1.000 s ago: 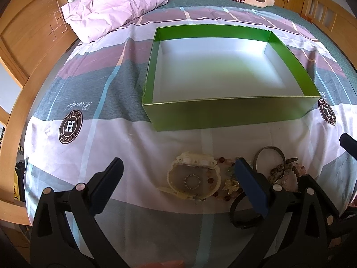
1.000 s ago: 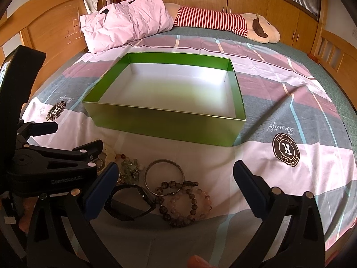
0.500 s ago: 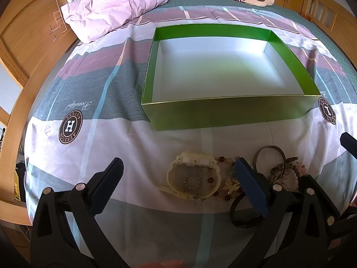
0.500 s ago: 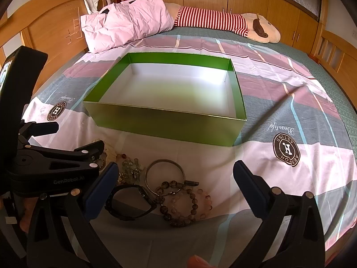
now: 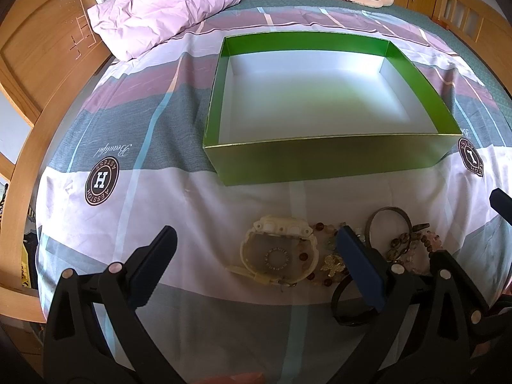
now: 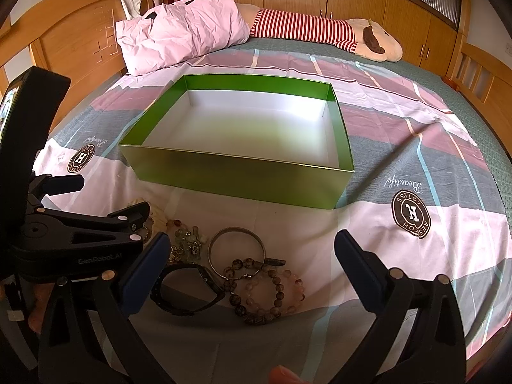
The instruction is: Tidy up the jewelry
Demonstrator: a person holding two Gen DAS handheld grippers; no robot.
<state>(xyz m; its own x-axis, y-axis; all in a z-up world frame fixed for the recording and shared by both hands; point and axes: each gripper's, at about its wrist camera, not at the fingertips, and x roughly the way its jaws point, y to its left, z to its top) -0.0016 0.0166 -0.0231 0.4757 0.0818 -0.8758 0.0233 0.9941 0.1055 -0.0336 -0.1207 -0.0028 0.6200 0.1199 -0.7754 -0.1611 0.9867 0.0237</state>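
Observation:
An empty green box [image 5: 329, 160] with a white inside sits on the bed; it also shows in the right wrist view [image 6: 236, 177]. In front of it lies a heap of jewelry: a cream watch [image 5: 278, 257], a gold charm bracelet [image 5: 332, 264], a metal bangle [image 6: 236, 252], a black watch [image 6: 187, 289] and beaded bracelets [image 6: 272, 294]. My left gripper [image 5: 256, 265] is open, low over the cream watch. My right gripper [image 6: 251, 265] is open, just above the bangle and beaded bracelets. Neither holds anything.
A pink pillow [image 6: 182, 36] and a striped plush toy [image 6: 320, 33] lie at the head of the bed. Wooden bed rails [image 5: 41, 57] run along both sides. The left gripper's body [image 6: 73, 240] sits at the left of the right wrist view.
Both grippers have crept slightly toward the jewelry. Nothing was picked up or moved.

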